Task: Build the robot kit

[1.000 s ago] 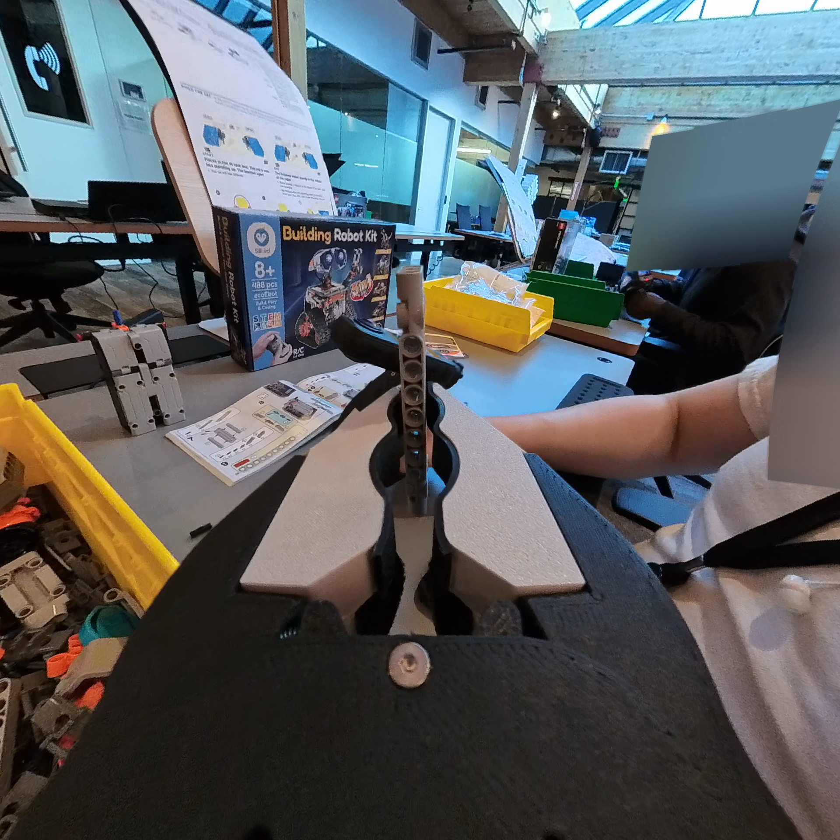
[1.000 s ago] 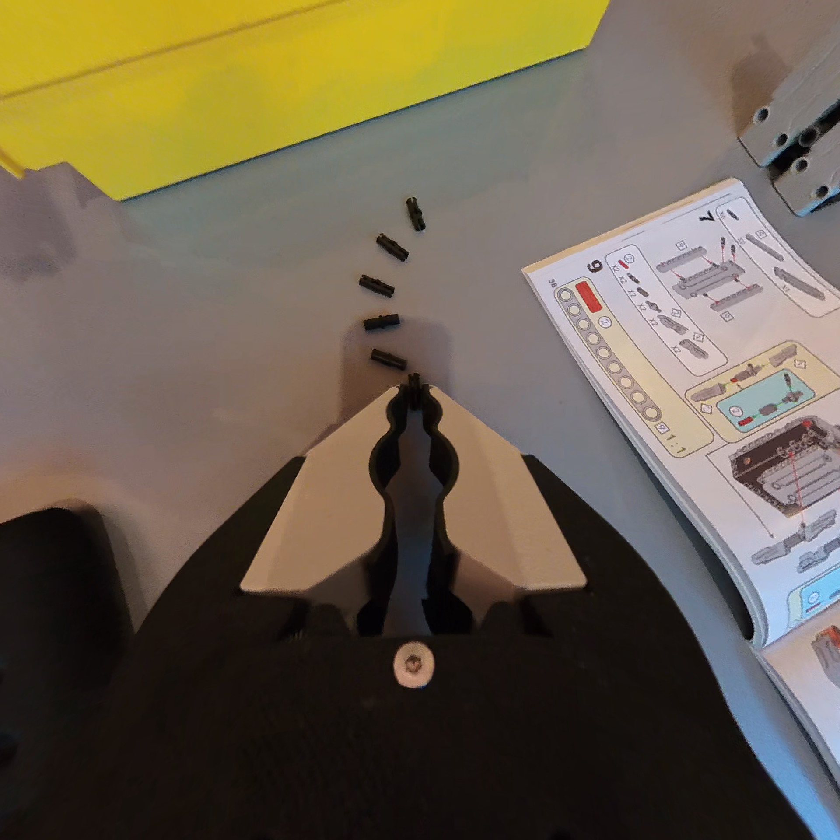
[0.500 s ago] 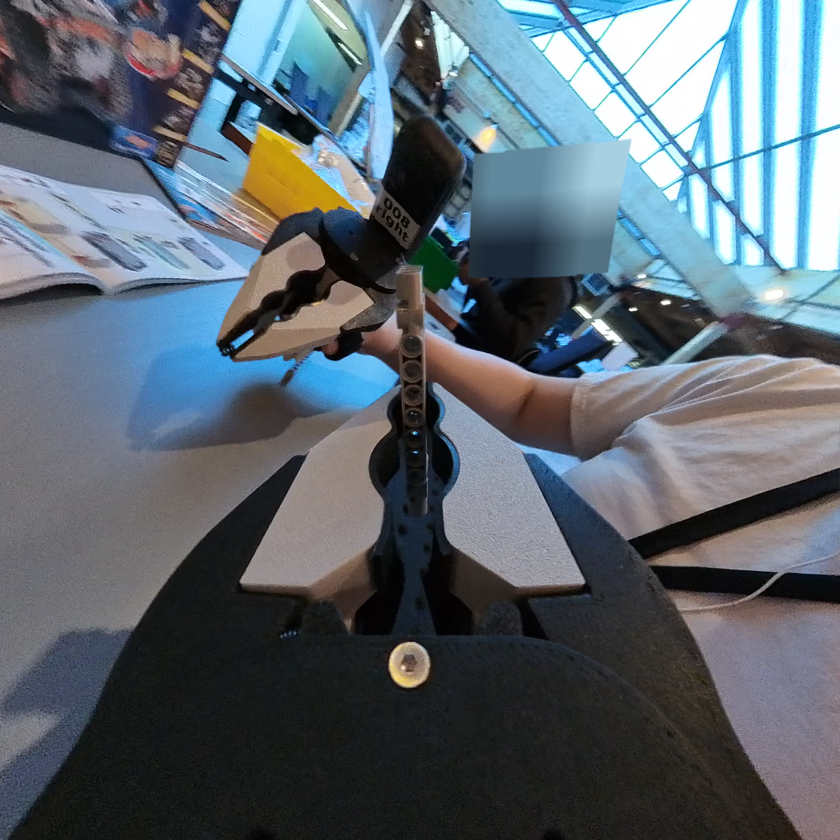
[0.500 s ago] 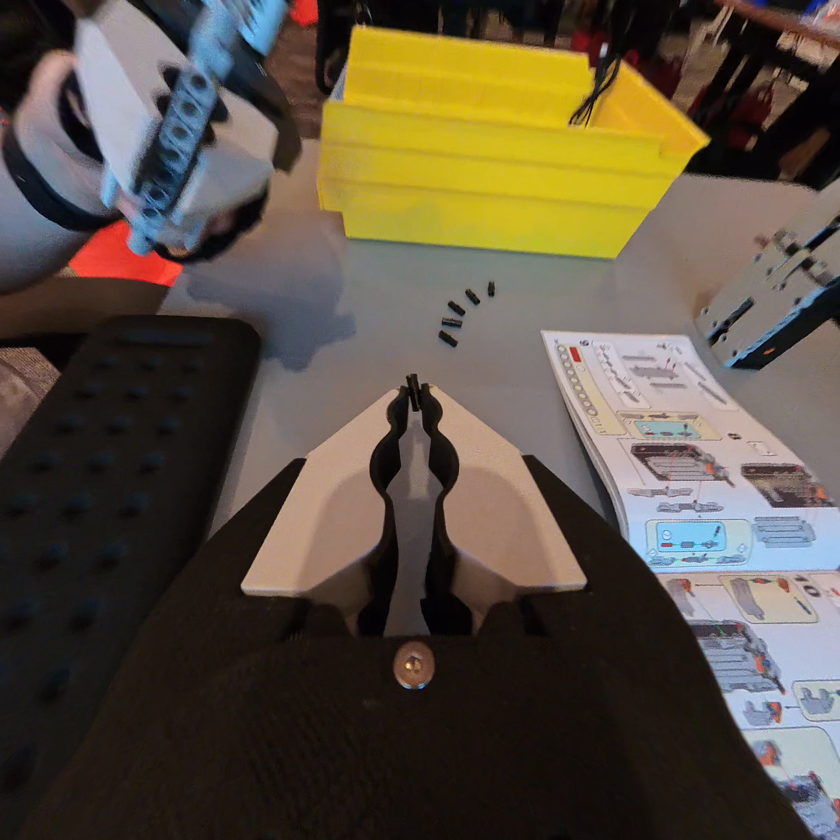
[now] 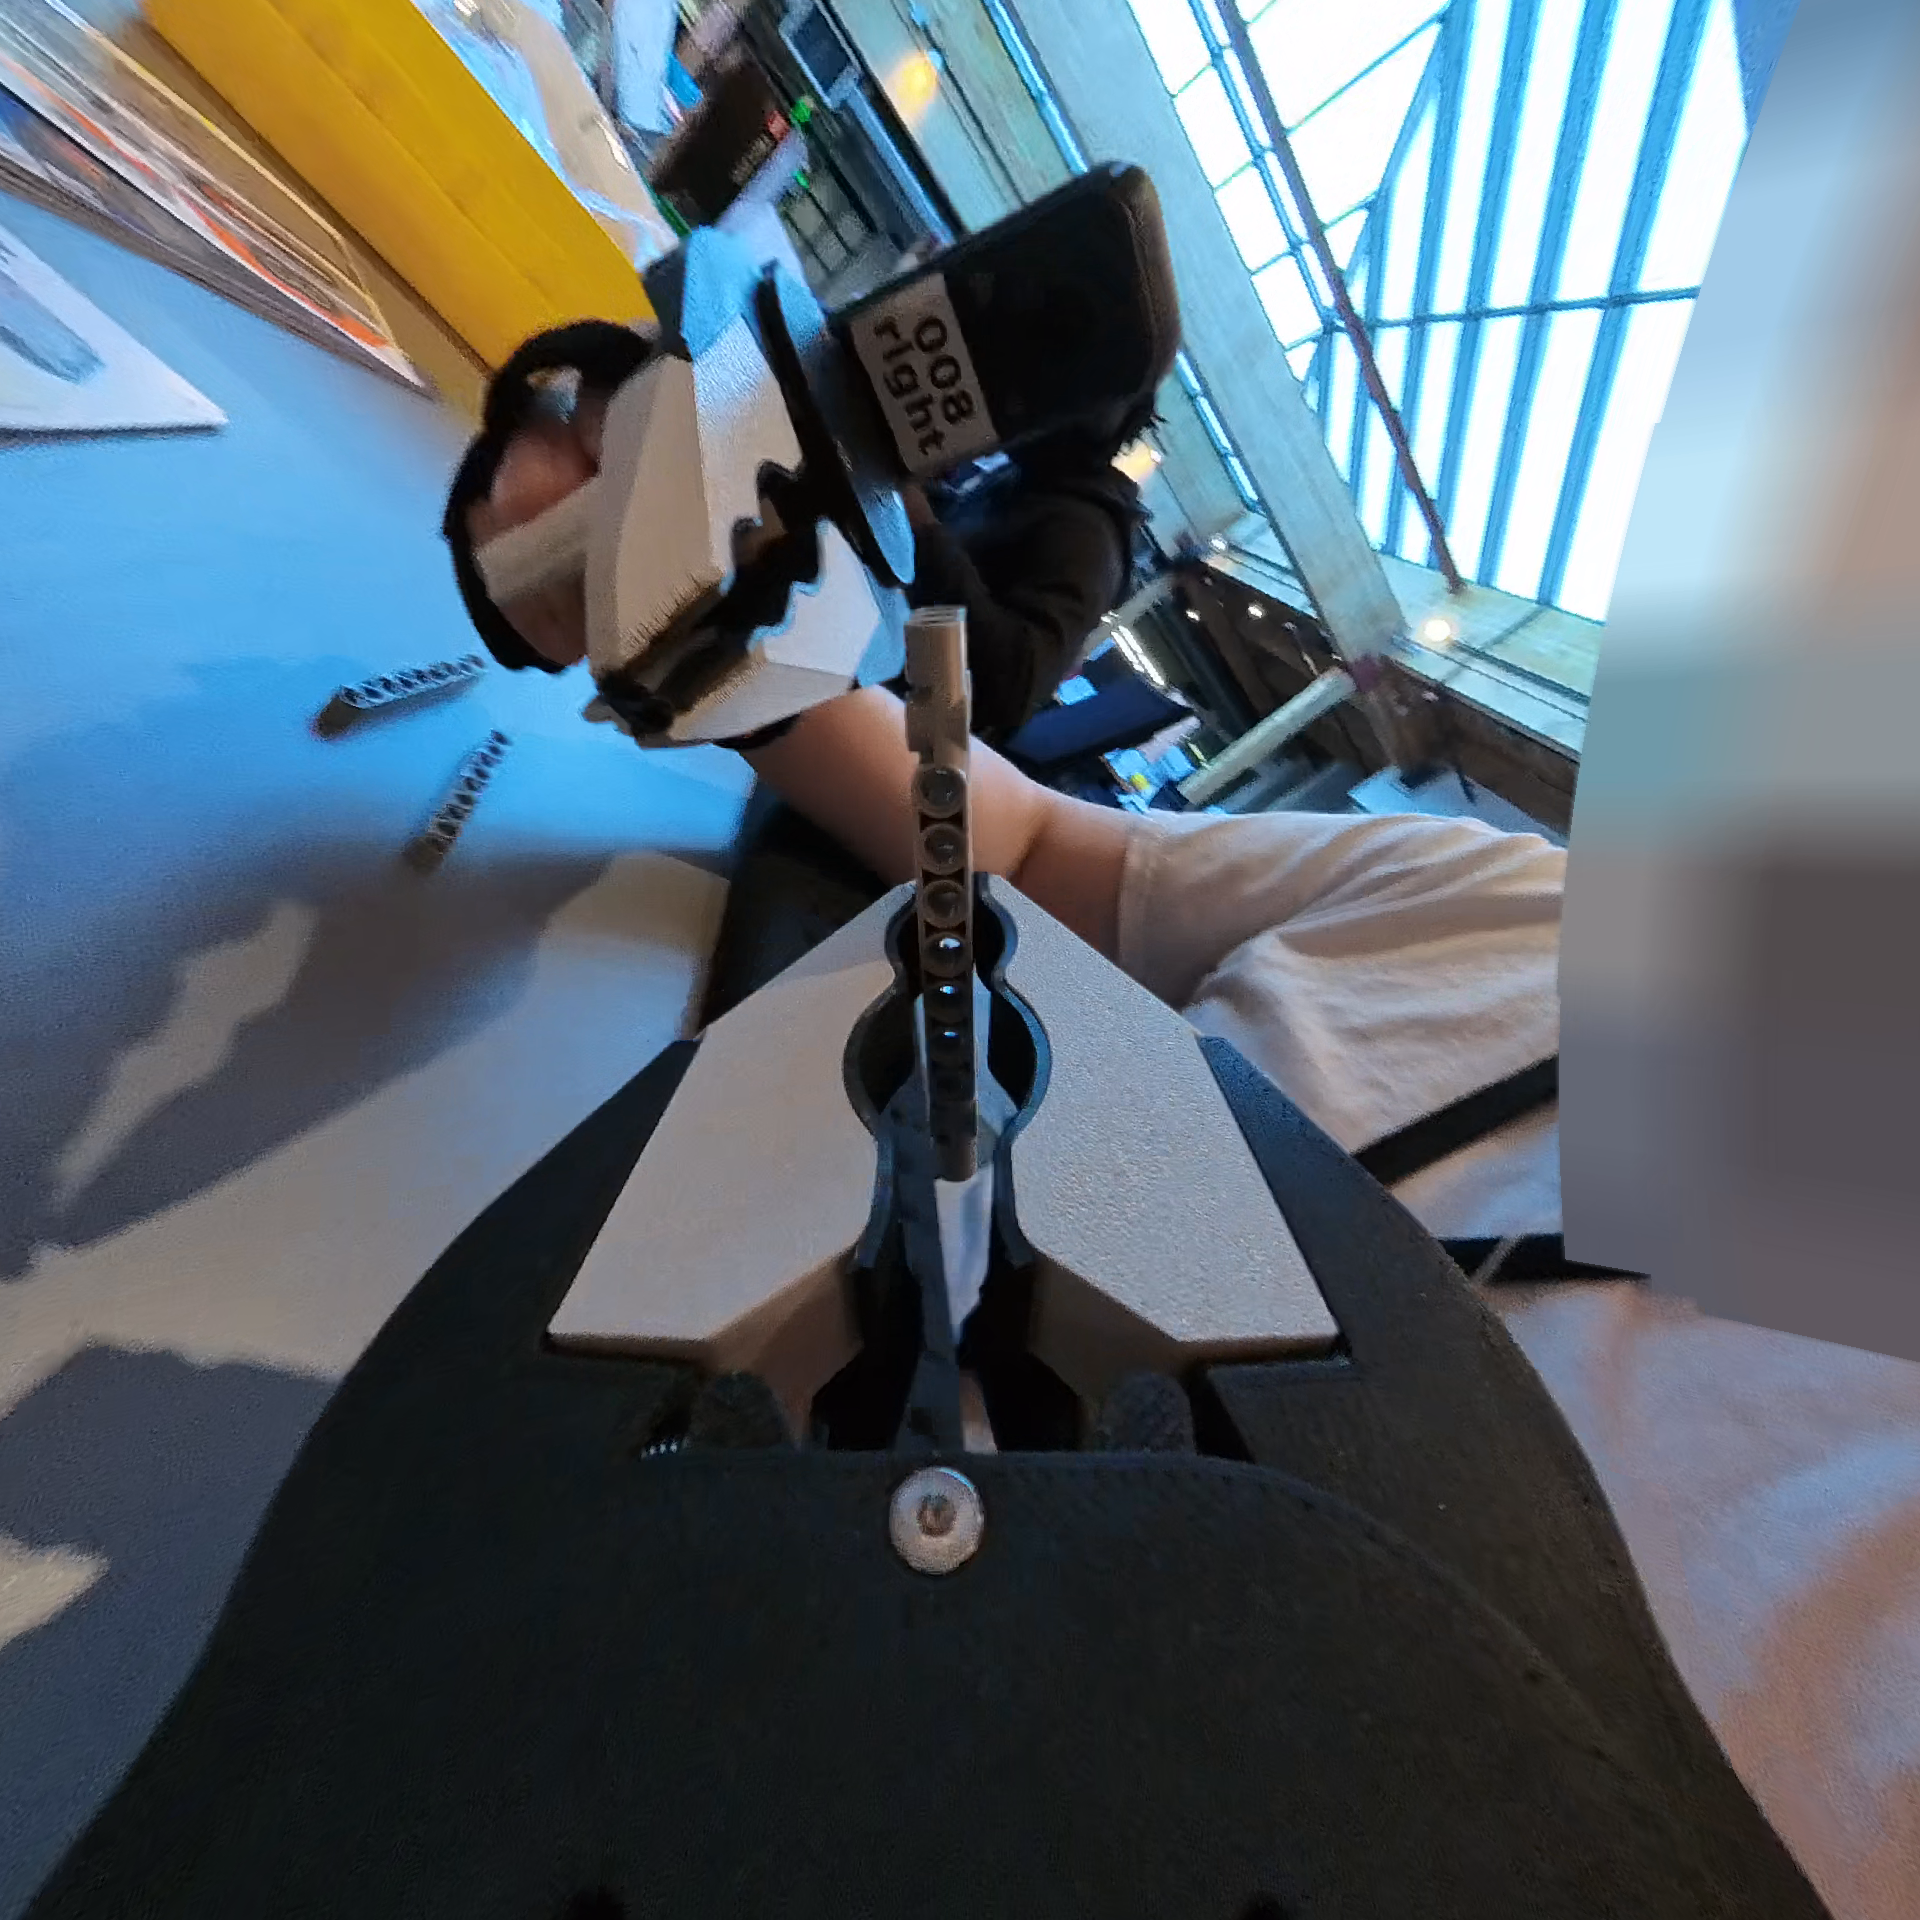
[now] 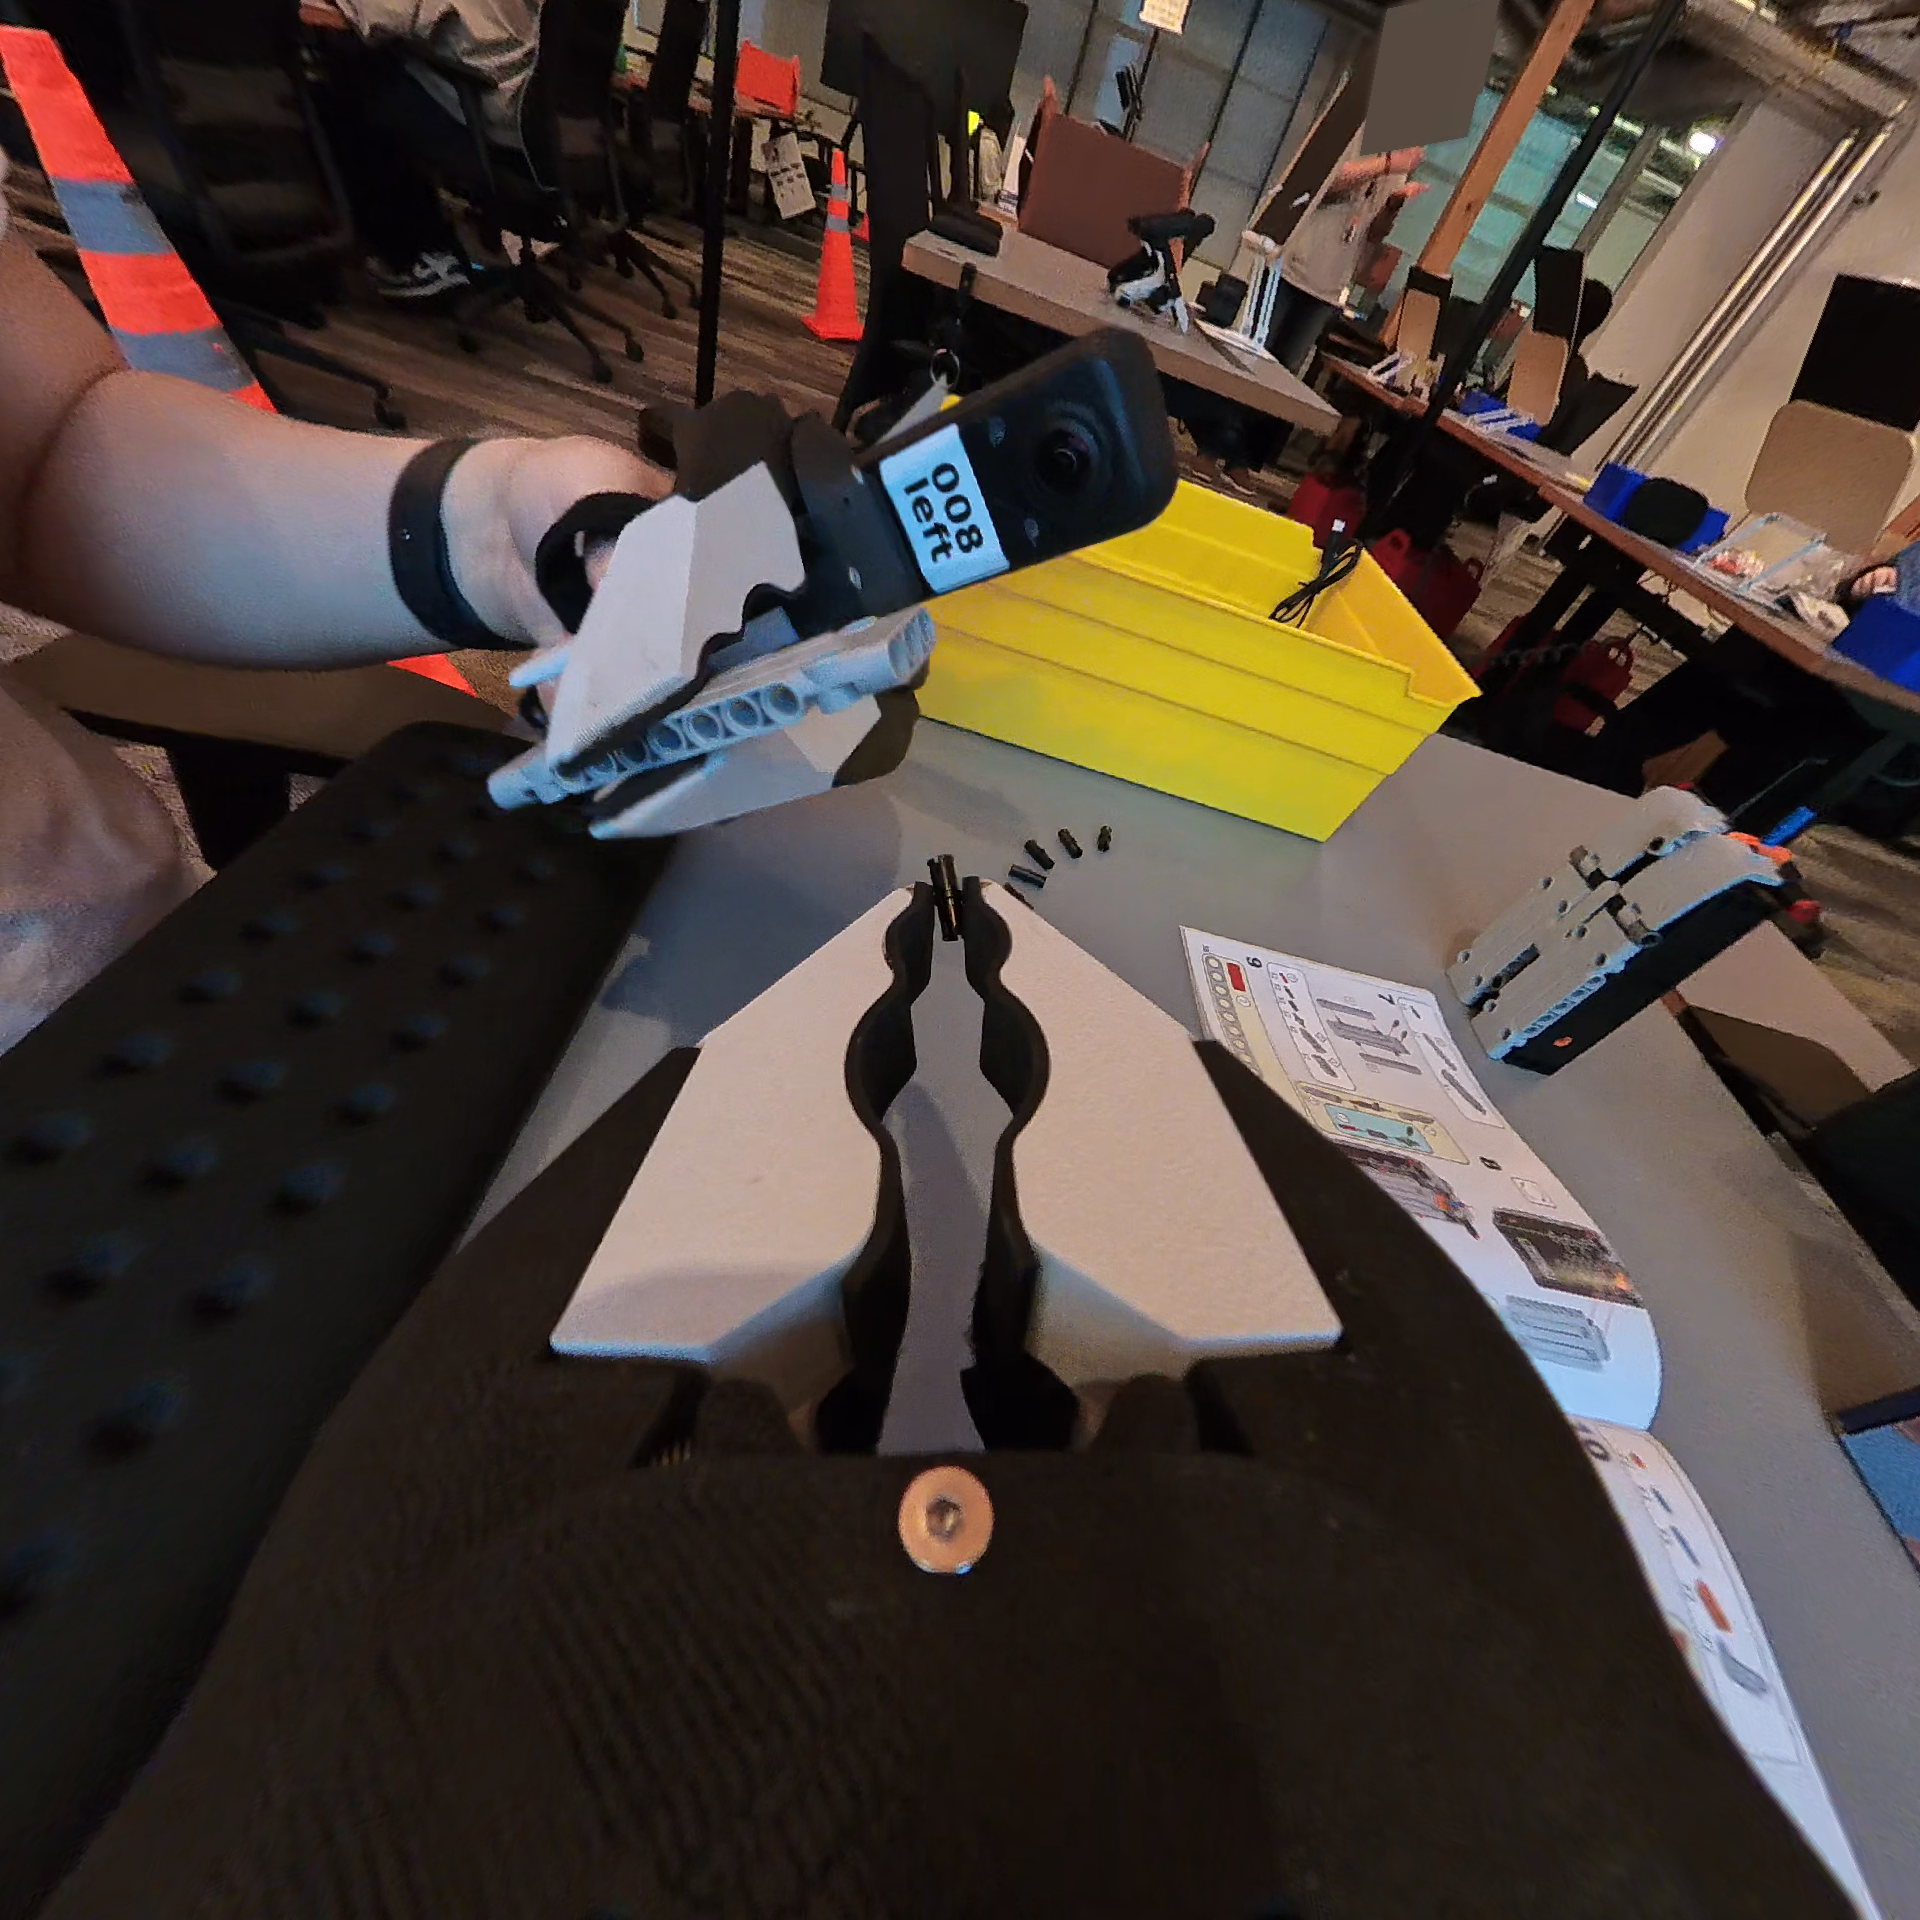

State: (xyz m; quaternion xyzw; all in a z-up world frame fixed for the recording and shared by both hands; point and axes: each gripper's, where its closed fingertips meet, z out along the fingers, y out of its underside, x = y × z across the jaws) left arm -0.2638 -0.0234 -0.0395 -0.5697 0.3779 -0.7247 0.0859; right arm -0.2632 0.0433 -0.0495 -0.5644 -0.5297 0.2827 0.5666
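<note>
My left gripper (image 5: 943, 896) is shut on a long grey beam with holes (image 5: 938, 821), which stands up from between the fingers. It also shows in the right wrist view (image 6: 577, 792), held in the air at upper left with the beam (image 6: 717, 722) across its jaws. My right gripper (image 6: 943, 896) is shut on a small black pin (image 6: 943, 906) at its very tips, above the grey table (image 6: 790, 883). In the left wrist view the right gripper (image 5: 615, 709) hangs just left of the beam's top end, apart from it.
Several loose black pins (image 6: 1051, 847) lie before a yellow bin (image 6: 1195, 665). An open instruction booklet (image 6: 1403, 1122) and a grey block assembly (image 6: 1600, 956) lie to the right. A black studded mat (image 6: 208, 1091) lies to the left. Two grey beams (image 5: 400, 691) lie on the table. My right fingertips sit around 6 cm from my left ones.
My right gripper has risen from the row of pins with a pin in its tips. My left gripper has tilted and swung toward the right one, so the two now face each other closely.
</note>
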